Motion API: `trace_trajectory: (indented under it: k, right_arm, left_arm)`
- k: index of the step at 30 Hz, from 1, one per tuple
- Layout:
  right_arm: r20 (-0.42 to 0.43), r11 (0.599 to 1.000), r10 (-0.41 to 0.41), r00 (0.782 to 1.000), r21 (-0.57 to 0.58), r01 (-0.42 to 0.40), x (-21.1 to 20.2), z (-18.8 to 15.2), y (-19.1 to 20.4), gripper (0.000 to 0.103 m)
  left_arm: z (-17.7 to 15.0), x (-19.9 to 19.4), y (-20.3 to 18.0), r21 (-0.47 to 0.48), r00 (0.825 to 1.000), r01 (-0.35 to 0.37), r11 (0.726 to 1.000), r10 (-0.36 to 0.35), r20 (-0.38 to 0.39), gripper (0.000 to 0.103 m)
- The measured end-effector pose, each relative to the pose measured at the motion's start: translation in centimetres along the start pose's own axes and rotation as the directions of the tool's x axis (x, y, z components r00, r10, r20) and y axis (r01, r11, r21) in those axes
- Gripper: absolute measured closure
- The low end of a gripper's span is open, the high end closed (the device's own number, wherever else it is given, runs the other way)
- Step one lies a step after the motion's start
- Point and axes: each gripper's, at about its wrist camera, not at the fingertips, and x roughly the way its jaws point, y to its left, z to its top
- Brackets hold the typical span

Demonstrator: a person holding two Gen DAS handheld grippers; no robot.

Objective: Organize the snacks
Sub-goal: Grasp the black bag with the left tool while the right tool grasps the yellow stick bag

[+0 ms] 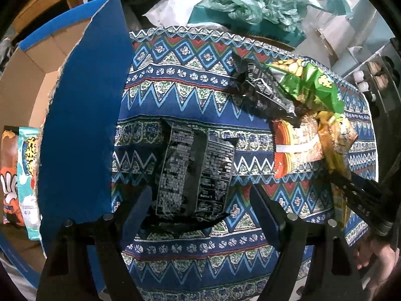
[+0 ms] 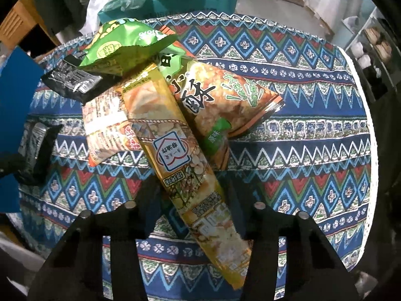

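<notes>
A black snack packet (image 1: pixel 193 173) lies printed side up on the patterned tablecloth (image 1: pixel 188 75). My left gripper (image 1: pixel 200 213) stands open around it, fingers clear of both edges. A long yellow packet (image 2: pixel 185 165) runs between the fingers of my right gripper (image 2: pixel 195 195), which is shut on its lower half. It lies across a pile: a green packet (image 2: pixel 125 45), an orange-and-green rice-cracker packet (image 2: pixel 225 95), an orange packet (image 2: pixel 107 125) and a small black one (image 2: pixel 72 80). At the left is a cardboard box with a blue flap (image 1: pixel 75 125).
Inside the box lie an orange packet (image 1: pixel 10 175) and a teal one (image 1: pixel 27 180). White and green plastic bags (image 1: pixel 238 7) crowd the table's far edge. A shelf (image 1: pixel 371 75) stands at the right. A person's hand (image 1: pixel 376 258) holds the right gripper.
</notes>
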Motion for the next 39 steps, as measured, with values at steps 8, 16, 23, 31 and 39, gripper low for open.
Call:
trace_trajectory:
  k: [8,16,23,31,39]
  right_arm:
    - [-0.006,0.985,0.142,0.99,0.096,-0.141,-1.4,-0.5,0.1,0.066]
    - [-0.014,0.991,0.11,0.994,0.08,-0.108,-0.2,-0.7,1.7,0.063]
    - [-0.033,0.991,0.105,0.994,0.084,-0.102,1.5,-0.6,1.9,0.063]
    - [0.008,0.996,0.077,0.997,0.05,-0.077,1.9,0.0,3.2,0.07]
    - [0.038,0.994,0.097,0.995,0.048,-0.099,0.2,-0.4,3.6,0.072]
  left_arm:
    - [0.3,1.6,0.4,0.0,0.999,-0.034,0.999,0.034,-0.017,0.021]
    - [0.8,3.0,-0.5,0.032,0.997,-0.079,0.996,0.08,-0.024,0.017]
    - [1.3,4.4,-0.8,0.057,0.994,-0.108,0.993,0.109,-0.021,0.017]
    - [0.9,5.1,-1.7,0.127,0.978,-0.209,0.97,0.206,0.038,0.034]
    - [0.7,3.8,-0.6,0.095,0.984,-0.173,0.98,0.169,0.051,0.048]
